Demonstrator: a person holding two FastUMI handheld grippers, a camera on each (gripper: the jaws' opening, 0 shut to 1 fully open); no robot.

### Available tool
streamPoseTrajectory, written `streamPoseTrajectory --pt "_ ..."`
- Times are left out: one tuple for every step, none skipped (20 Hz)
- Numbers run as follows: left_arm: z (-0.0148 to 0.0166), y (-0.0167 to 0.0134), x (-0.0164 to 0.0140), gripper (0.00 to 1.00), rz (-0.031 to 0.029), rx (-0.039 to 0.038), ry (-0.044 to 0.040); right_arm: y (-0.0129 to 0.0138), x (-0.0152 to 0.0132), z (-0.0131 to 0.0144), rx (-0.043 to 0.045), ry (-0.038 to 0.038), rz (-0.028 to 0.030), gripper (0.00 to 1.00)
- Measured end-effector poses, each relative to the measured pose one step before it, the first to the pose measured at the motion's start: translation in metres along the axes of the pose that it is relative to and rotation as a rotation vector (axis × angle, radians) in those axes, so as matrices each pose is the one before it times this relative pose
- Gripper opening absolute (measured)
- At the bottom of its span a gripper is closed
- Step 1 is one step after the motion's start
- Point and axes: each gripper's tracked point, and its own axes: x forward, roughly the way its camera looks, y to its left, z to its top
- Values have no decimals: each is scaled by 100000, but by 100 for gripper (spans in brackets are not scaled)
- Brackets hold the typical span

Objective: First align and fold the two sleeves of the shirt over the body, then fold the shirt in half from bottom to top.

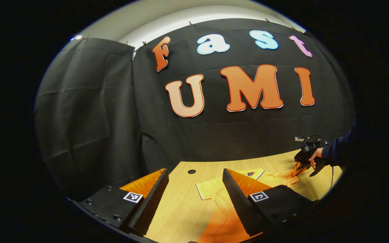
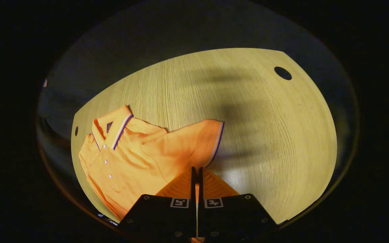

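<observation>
Wood table (image 2: 248,111), black cloth wall behind. Right gripper (image 2: 196,173) fingers pressed together, pinching the sleeve (image 2: 194,141) by its hem. Left gripper (image 1: 194,184) fingers wide apart, empty, over the shirt's (image 2: 127,158) body. Shirt lies flat, collar up. Soft, light, limp knit; likely drapes and slides. Take hems or seams.

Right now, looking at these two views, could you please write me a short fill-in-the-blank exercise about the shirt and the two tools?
1. The shirt lying on the table is ____ in colour.
2. The right tool is ____ on the edge of the shirt's sleeve.
3. The left tool has its fingers ____, holding nothing.
4. The shirt's collar lies open and ____ buttons show on the placket.

Missing words: orange; shut; open; three
</observation>
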Motion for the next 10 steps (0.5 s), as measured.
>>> streamPoseTrajectory --pt "-262 270 860 100 -1579 -1663 447 856 -793 63 417 -1375 2119 2" --pt "-467 19 894 99 -1700 -1838 1002 457 -454 252 -454 -1555 328 2" --pt "-415 154 682 99 -1286 -1222 1542 532 -439 -179 -854 -749 111 2" --pt "-667 280 461 99 -1163 -1082 1197 771 -456 -66 -1028 -650 770 2" --pt "-293 229 329 99 -1461 -1392 484 660 -287 -181 -1323 -524 62 2" --pt "-372 319 396 99 -927 -1015 875 703 -102 -303 -1672 332 -58 2" --pt "-476 629 381 99 -126 -688 780 821 -115 -125 -972 -1137 -216 2" --pt "-177 591 279 99 73 -743 556 847 -97 152 -1411 -1989 86 2" --pt "-223 588 204 99 112 -884 111 1436 -440 15 -606 -1141 2830 2" --pt "-217 472 344 99 93 -935 416 1714 -198 -189 -533 -37 4373 2"
